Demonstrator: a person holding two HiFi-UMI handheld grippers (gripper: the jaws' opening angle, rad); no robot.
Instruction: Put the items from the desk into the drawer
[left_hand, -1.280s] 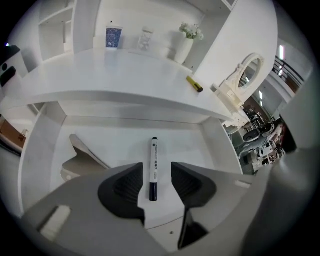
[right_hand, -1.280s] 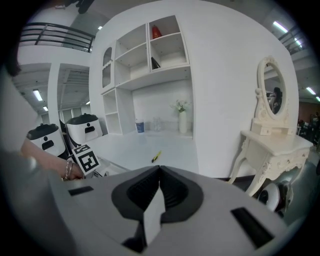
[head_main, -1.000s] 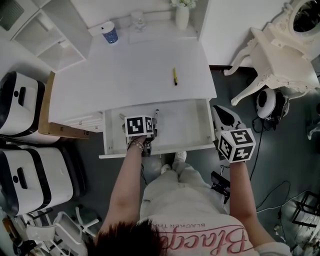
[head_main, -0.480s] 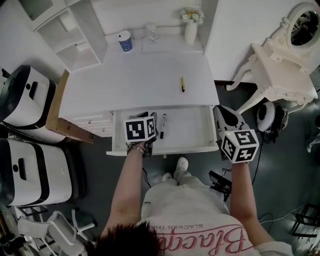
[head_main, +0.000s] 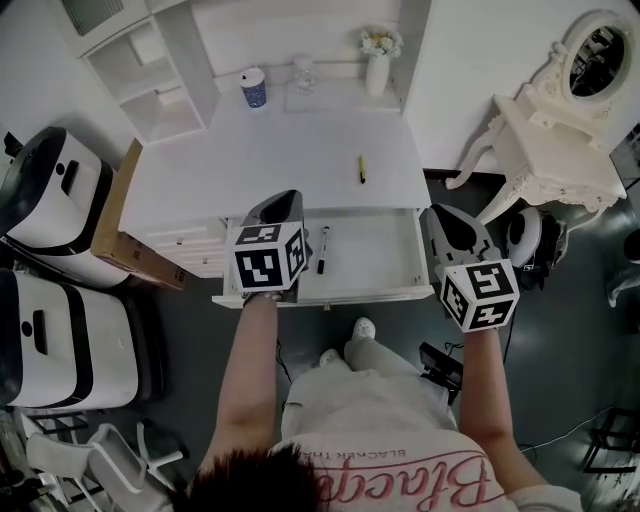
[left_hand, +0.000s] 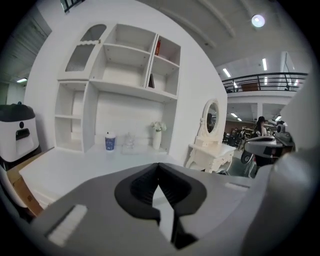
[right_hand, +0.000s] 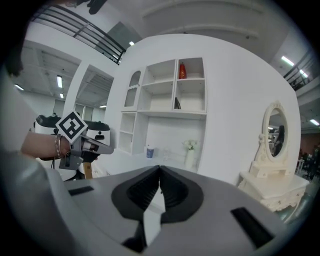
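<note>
A yellow pen (head_main: 361, 168) lies on the white desk (head_main: 270, 150), right of its middle. In the open drawer (head_main: 375, 262) below the desk's front edge lies a black-and-white pen (head_main: 322, 249). My left gripper (head_main: 281, 206) hovers over the drawer's left part, above and left of that pen. Its jaws have just been closing and now meet with nothing between them (left_hand: 159, 165). My right gripper (head_main: 441, 216) hangs just off the drawer's right end, also shut and empty (right_hand: 160, 169). Both grippers point toward the back wall.
At the desk's back edge stand a blue cup (head_main: 253, 87), a glass (head_main: 303, 72) and a vase with flowers (head_main: 378, 58). A white shelf unit (head_main: 150, 70) stands at the back left, white appliances (head_main: 45, 200) at the left, and an ornate dressing table (head_main: 540, 140) at the right.
The left gripper has lifted out of the drawer and shut, leaving the black-and-white pen lying inside. The right gripper has risen a little beside the drawer's right end.
</note>
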